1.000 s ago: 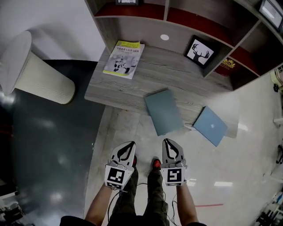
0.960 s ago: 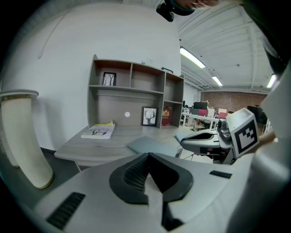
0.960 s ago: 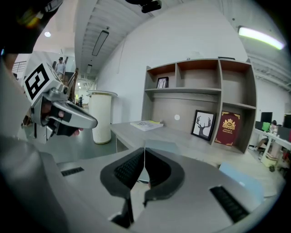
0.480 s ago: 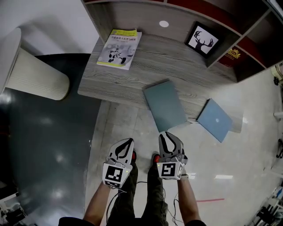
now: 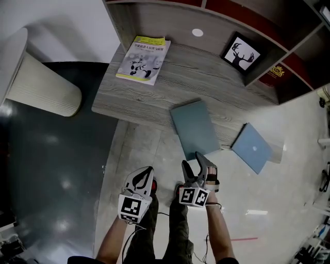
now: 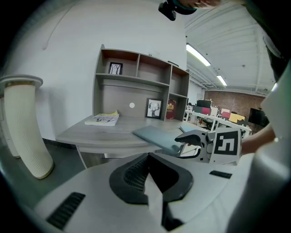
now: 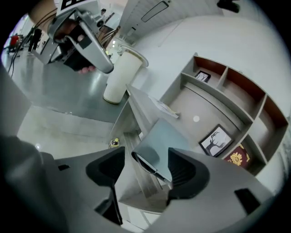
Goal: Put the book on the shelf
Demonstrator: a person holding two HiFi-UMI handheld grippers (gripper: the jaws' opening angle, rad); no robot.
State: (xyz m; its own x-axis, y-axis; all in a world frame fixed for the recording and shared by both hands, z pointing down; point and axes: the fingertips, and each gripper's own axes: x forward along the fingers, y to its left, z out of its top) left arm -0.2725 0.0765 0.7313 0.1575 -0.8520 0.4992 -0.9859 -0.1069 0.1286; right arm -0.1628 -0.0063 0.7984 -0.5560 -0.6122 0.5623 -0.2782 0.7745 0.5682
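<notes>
A teal book lies flat on the grey wooden desk, its near end hanging over the front edge. My right gripper sits just short of that end, rolled onto its side, and its jaws have just been opening. In the right gripper view the teal book's near corner shows in the gap between the open jaws of the right gripper, and no pad presses on it. My left gripper hangs lower at the left, shut and empty. The shelf rises behind the desk.
A yellow-and-white magazine lies at the desk's back left. A framed deer picture leans in the shelf. A lighter blue book overhangs the desk's right corner. A white ribbed bin stands on the floor at the left.
Both grippers have sunk lower. The right gripper has rolled onto its side, come up to the teal book's near end, and its jaws have gone from shut to open.
</notes>
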